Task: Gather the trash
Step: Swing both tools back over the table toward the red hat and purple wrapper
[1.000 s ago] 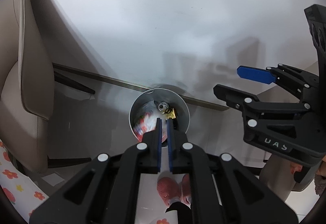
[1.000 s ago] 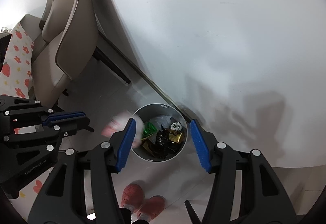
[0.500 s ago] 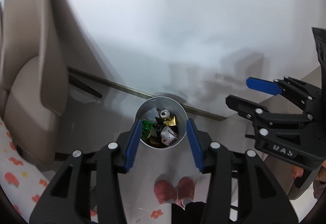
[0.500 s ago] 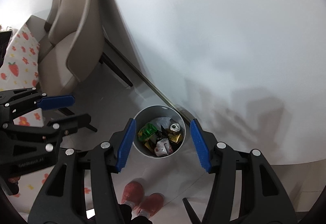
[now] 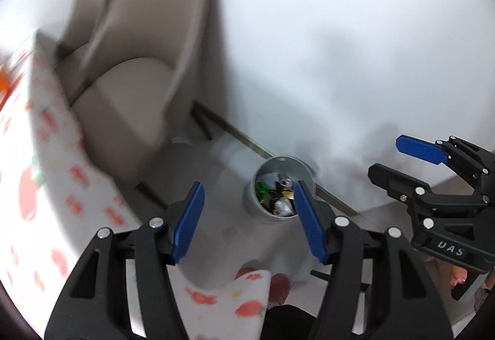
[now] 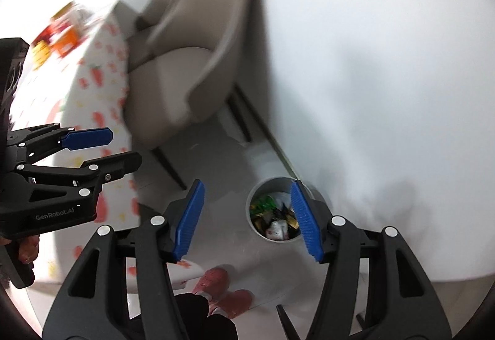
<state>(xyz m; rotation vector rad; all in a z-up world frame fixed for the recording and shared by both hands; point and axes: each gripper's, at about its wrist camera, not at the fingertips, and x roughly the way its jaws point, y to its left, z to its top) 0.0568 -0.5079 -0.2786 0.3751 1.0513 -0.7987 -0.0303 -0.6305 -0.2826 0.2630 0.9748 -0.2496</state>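
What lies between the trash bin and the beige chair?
Only bare grey floor separates the trash bin from the beige chair; the right wrist view shows it best.

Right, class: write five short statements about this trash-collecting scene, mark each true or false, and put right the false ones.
1. The left gripper is open and holds nothing. True.
2. The trash bin is empty. False: it holds wrappers and a can.
3. The bin stands on the floor near the wall. True.
4. The right gripper is shut on a wrapper. False: its jaws stand apart with nothing between them.
5. A beige chair is beside a table with a fruit-print tablecloth. True.
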